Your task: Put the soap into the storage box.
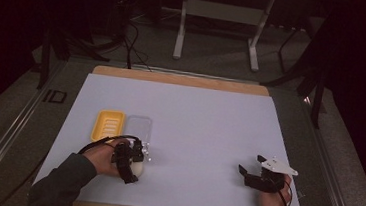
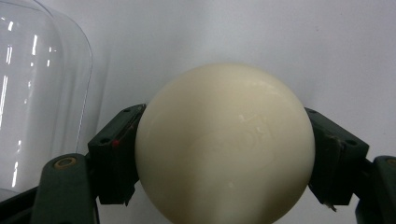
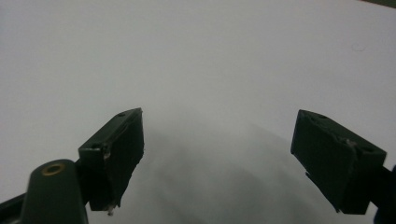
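So the left gripper [image 2: 224, 149] was seen clamped on a cream-coloured egg-shaped thing [image 2: 224, 144], one black pad pressed against each side of it, jaws only as wide as the thing itself. In the high view the same left gripper [image 1: 133, 166] was down at the near left of the white sheet [image 1: 199, 124], held by a hand [image 1: 103, 157] coming out of a dark green sleeve [image 1: 56, 185], and the pale egg shape [image 1: 137, 169] could just be made out between the jaws, low over the sheet. Whether it was actually resting on the sheet couldn't be told.

The right gripper [image 3: 217, 154] was spread wide with nothing between the pads, just bare sheet beyond them. From above, the right gripper [image 1: 254, 173] was parked at the near right, well apart from the left one, with its grey plate [image 1: 278, 165] on top.

The egg shape's rounded end was pointed back at the camera, so its long axis seemed to be lined up along the jaws, though that's honestly hard to call.

Just beyond the left gripper a clear plastic lid [image 2: 37, 93] was lying, with a yellow tray [image 1: 107, 125] right beside it. The sheet was laid on a wooden board [image 1: 183, 79], and behind that a dim room with white stand legs [image 1: 179, 32] and cables [image 1: 135, 48] on the floor was visible.
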{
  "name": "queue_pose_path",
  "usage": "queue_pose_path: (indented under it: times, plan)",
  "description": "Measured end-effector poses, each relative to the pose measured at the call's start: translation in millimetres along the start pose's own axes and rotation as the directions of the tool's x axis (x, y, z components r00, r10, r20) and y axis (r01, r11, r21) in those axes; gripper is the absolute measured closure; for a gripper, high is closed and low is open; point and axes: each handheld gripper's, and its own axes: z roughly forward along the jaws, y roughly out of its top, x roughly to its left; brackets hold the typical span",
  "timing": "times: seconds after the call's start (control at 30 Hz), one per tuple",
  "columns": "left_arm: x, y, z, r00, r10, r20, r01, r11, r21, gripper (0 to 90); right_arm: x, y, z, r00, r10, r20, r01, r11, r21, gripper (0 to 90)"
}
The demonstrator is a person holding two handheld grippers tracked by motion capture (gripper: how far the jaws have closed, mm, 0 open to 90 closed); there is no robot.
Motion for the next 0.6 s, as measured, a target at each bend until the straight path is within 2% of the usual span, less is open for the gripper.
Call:
queue_pose_path:
  times: [0.6]
  plan:
    - [2.1,4.4,-0.7,1.0,0.002,-0.008,-0.001,0.9995,0.031,23.9,-0.2,-0.1,-0.2,1.0,0.0,0.0,0.0,1.0,-0.004,17.2]
